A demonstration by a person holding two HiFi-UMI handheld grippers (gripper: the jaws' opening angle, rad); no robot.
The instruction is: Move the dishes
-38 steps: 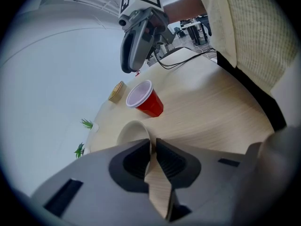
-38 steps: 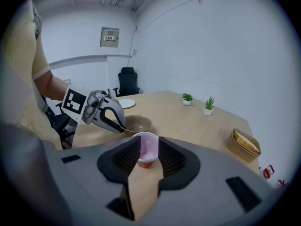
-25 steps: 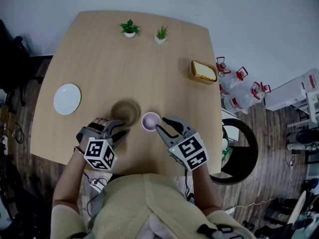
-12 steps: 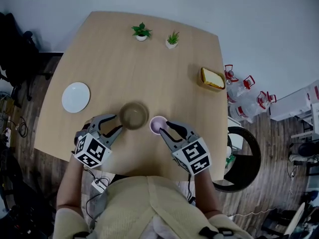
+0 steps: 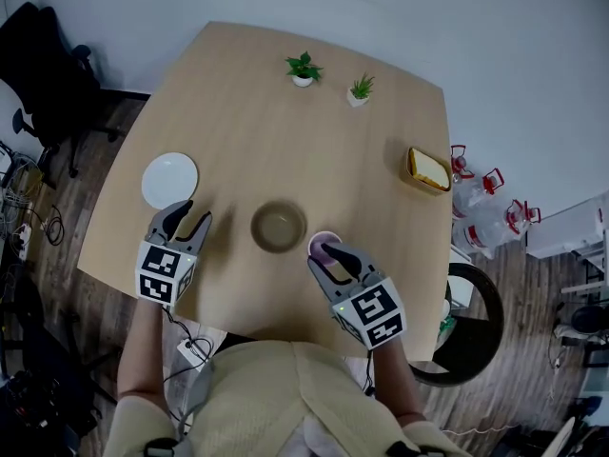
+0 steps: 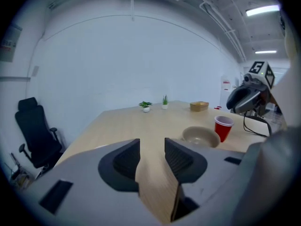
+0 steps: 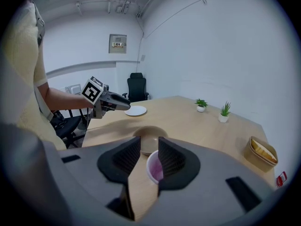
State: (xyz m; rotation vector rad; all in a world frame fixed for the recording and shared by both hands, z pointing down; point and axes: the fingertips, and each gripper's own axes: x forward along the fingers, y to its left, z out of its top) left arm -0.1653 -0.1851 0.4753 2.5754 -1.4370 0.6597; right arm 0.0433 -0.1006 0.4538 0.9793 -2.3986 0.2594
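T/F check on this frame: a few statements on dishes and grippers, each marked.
1. The beige bowl sits on the table between the white plate and the red cup. True.
2. The left gripper holds the plate. False: its jaws, which have just been opening, stand apart with only bare table between them. The plate lies flat just beyond.
3. The cup stands inside the bowl. False: it stands upright on the table beside the bowl.
4. The right gripper has its jaws apart, right at the cup. True.
5. Two potted plants stand near the table's far edge. True.
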